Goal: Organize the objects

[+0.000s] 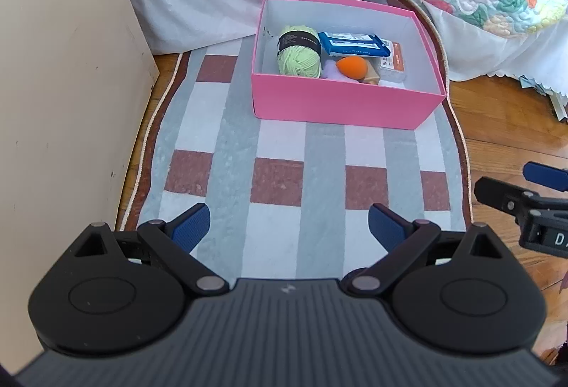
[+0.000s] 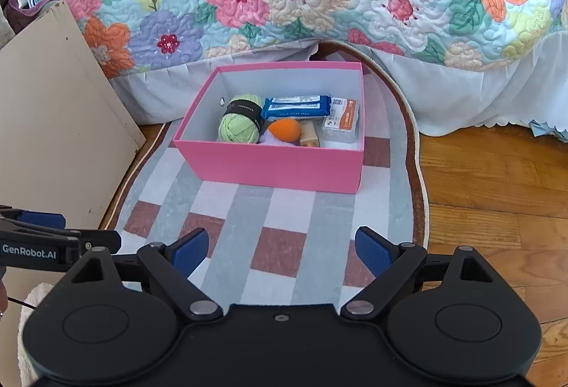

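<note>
1. Right wrist view alone showed "GenRobot.AI" on the left gripper (image 2: 53,238), beside the pink box (image 2: 269,167).
2. Both the left and the right gripper (image 2: 282,250) gaped, empty.
3. Green yarn (image 2: 239,127) and a blue packet (image 2: 296,106) lay inside the box.

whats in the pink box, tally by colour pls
green: 1, yarn
blue: 1, packet
orange: 2, sponge, small case
tan: 1, bottle
purple: 1, item partly hidden under the sponge
total: 6 that show in the box
</note>
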`<act>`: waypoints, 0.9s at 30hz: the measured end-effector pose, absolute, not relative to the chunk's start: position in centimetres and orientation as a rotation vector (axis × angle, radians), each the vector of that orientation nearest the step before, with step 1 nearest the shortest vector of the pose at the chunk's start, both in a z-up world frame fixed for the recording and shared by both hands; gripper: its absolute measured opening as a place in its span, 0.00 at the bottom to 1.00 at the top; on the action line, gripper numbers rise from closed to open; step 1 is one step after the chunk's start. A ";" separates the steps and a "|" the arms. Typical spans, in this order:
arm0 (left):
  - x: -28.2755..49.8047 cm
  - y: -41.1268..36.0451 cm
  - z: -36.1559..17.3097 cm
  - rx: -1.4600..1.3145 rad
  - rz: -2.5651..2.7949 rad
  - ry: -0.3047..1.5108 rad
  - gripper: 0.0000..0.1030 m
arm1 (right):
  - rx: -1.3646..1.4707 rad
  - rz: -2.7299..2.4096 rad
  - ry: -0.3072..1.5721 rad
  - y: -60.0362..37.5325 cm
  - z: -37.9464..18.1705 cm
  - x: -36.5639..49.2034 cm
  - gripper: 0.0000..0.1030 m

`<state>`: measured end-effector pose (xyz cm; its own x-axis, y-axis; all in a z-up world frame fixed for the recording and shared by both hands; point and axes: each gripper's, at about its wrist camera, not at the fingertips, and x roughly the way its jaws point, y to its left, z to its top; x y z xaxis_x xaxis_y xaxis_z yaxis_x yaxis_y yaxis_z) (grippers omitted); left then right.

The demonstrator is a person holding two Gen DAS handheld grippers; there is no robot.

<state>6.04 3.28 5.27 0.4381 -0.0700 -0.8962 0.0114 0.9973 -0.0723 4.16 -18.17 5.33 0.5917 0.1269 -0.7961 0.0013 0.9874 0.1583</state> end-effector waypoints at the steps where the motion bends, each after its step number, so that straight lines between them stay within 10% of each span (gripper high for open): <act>1: 6.0 3.3 5.3 -0.057 -0.048 1.117 0.94 | 0.144 0.071 0.935 -18.2 5.4 4.1 0.89; 27: 6.0 2.3 5.6 0.014 -0.011 1.114 0.95 | 0.108 0.020 0.937 -18.4 5.1 3.8 0.89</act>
